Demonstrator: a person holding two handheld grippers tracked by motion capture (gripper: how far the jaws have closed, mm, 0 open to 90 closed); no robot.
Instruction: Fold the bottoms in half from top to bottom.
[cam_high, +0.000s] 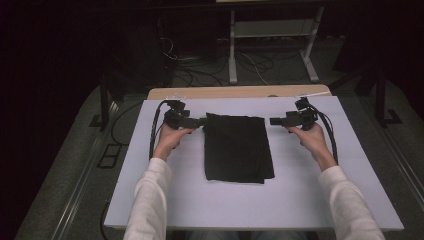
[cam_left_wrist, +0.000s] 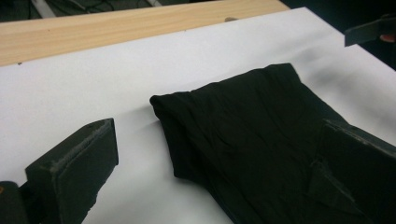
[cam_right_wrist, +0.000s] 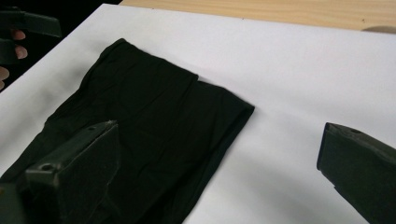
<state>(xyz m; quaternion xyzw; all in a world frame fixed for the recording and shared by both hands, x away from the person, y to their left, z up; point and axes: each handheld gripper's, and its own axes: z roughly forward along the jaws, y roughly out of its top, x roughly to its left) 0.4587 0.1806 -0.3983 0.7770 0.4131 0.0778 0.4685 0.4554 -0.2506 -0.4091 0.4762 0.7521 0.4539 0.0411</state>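
A folded black fabric cloth (cam_high: 237, 147) is lying flat at the centre of the white desk (cam_high: 300, 200). The left tool (cam_high: 199, 121) and right tool (cam_high: 274, 121) are being held released beside its far corners. Being soft, light and limp, it is best pinched at corners.

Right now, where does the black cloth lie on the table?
In the high view the folded black cloth lies flat at the middle of the white board, between the left gripper and the right gripper.
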